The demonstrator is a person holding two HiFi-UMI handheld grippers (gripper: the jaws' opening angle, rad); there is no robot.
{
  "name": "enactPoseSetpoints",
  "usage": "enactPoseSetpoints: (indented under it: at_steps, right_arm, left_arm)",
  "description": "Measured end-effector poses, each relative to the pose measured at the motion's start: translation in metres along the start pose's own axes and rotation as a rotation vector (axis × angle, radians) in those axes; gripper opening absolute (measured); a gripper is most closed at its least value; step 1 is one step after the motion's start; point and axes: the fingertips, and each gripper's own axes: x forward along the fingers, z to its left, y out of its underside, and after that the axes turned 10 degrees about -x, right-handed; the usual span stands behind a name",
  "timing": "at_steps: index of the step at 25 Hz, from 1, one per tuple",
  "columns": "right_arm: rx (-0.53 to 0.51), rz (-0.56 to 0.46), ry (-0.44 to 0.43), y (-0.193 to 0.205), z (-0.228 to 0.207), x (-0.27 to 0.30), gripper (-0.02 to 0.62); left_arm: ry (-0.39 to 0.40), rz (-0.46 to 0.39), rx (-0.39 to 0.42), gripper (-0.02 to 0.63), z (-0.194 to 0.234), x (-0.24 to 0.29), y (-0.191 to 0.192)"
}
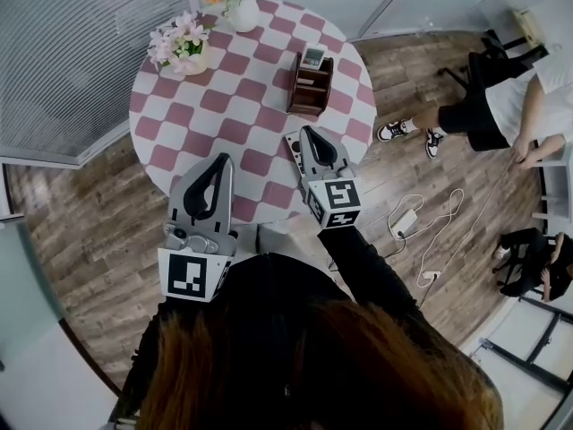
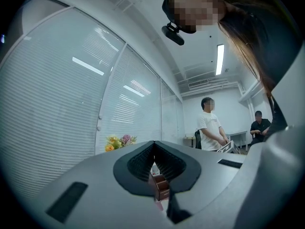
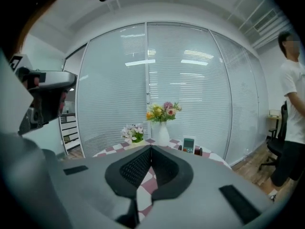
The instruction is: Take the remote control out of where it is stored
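Note:
A grey-and-white remote control (image 1: 313, 57) stands upright in a brown wooden holder (image 1: 309, 88) at the far right of the round pink-and-white checked table (image 1: 242, 106). In the right gripper view the remote control (image 3: 188, 145) shows ahead and a little right, past the jaws. My right gripper (image 1: 307, 133) hovers over the table's near edge, shut and empty, well short of the holder. Over the near left edge of the table, my left gripper (image 1: 221, 159) is held shut with nothing in it. The holder (image 2: 160, 185) shows through the gap below the left gripper's (image 2: 153, 143) tips.
A white vase of yellow and orange flowers (image 1: 240, 7) and a pot of pink flowers (image 1: 183, 47) stand at the table's far side. A wall of blinds (image 1: 72, 52) runs along the left. People sit at the right (image 1: 510, 106). Cables and a power strip (image 1: 407, 222) lie on the wooden floor.

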Motion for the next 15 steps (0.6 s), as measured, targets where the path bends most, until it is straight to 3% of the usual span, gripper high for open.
enactPoseSetpoints:
  at_steps: [8,15]
  right_arm:
    - [0.098,-0.028,-0.003,-0.04,0.007,-0.04,0.015]
    - [0.105,-0.062,-0.031,-0.074,0.012,-0.055,0.015]
  left_arm:
    - [0.006,0.022,0.016,0.009,0.0,0.001,0.006]
    - [0.02,0.039,0.054,0.009,-0.002,0.006,0.009]
